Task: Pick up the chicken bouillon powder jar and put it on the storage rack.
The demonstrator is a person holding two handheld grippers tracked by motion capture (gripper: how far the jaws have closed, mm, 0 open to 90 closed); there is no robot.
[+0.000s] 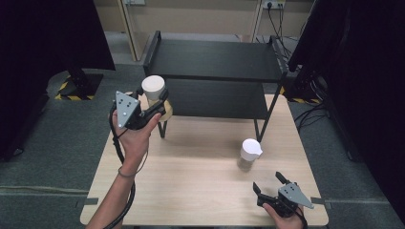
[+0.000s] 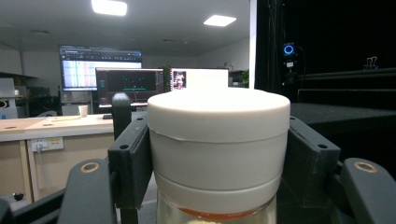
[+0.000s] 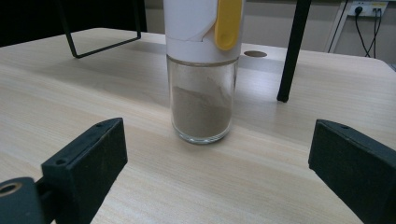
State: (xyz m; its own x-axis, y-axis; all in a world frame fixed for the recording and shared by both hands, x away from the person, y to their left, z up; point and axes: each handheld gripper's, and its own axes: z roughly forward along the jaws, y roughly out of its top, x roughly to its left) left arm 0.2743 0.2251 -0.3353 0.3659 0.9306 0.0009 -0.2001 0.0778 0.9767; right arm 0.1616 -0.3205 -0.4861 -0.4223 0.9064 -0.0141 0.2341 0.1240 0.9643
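A lab-like office: monitors (image 2: pixel 126 86) on desks, ceiling light panels (image 2: pixel 109 7), black curtains (image 1: pixel 363 71).

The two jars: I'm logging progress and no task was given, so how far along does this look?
Nothing looks finished: the black shelf holds no jars. In hand: the left gripper is shut on the white-lidded jar, lifted near the shelf's left end. Left: the glass jar of brown powder stands untouched on the table, with the right gripper open and short of it.
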